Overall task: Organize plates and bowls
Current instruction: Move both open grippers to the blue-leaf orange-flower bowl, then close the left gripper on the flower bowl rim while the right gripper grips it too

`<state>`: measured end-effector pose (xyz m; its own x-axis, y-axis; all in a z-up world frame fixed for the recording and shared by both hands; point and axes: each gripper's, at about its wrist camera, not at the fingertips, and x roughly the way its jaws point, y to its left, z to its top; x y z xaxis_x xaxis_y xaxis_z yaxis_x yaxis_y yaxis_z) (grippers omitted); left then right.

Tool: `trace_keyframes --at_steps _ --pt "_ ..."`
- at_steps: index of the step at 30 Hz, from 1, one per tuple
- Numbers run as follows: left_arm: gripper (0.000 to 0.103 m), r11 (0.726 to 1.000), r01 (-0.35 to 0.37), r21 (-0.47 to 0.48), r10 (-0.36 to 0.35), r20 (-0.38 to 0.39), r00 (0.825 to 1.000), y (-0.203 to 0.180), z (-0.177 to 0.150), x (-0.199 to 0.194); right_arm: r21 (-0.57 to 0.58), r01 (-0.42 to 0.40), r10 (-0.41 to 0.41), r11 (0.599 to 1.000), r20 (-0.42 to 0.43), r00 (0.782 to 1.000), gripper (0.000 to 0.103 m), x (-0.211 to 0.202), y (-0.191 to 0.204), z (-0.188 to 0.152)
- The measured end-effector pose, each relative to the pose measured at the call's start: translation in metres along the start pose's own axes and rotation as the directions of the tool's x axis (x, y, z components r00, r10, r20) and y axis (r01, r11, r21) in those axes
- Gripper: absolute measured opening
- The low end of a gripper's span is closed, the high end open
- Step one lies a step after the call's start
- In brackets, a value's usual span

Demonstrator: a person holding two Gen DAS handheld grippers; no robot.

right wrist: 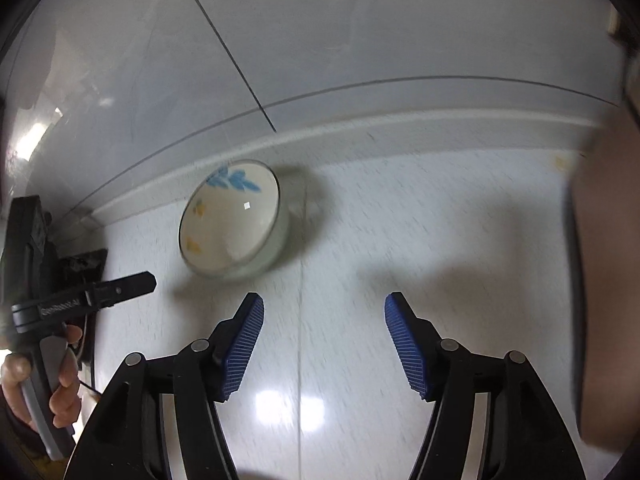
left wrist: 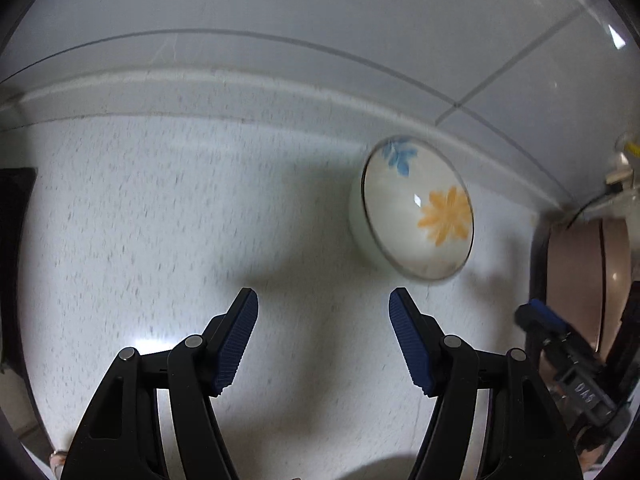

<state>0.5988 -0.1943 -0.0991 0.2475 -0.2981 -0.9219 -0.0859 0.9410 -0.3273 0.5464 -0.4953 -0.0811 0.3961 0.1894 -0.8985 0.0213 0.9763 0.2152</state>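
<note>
Speckled white table [left wrist: 140, 220], tiled wall behind. Flowered bowl [left wrist: 420, 208] right of centre. Left tongs [left wrist: 323, 312] and right tongs [right wrist: 324, 316] spread wide, gripping nothing.

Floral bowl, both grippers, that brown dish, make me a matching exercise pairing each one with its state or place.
Things:
1. floral bowl
2. left gripper
3. right gripper
4. brown dish

States or places:
A. open, above the pale seam in the counter
B. at the far right edge of the left wrist view, only partly visible
C. on the speckled counter near the back wall, blue and orange flowers inside
D. open, with the bowl ahead and to its right

Pairs: 1-C, 2-D, 3-A, 4-B
</note>
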Motion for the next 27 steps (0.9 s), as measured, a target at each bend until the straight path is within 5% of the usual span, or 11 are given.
trace_keyframes --at_steps 5,19,24,27 --pt "0.065 1.000 0.007 -0.002 -0.007 0.005 1.000 -0.005 0.034 0.013 0.009 -0.060 0.060 0.998 -0.016 0.998 0.065 0.037 0.006 0.028" --pt "0.063 0.999 -0.001 -0.032 -0.001 -0.055 0.998 -0.009 0.057 0.064 0.084 -0.131 0.139 0.988 -0.104 0.985 0.062 0.110 0.008 0.049" --pt "0.048 1.000 -0.006 -0.022 0.005 -0.060 0.998 -0.010 0.059 0.074 0.112 -0.151 0.165 0.982 -0.123 0.979 0.048 0.127 0.004 0.050" --pt "0.030 1.000 -0.012 -0.002 0.011 -0.066 0.998 -0.012 0.059 0.079 0.129 -0.165 0.181 0.978 -0.127 0.975 0.045 0.135 0.002 0.050"
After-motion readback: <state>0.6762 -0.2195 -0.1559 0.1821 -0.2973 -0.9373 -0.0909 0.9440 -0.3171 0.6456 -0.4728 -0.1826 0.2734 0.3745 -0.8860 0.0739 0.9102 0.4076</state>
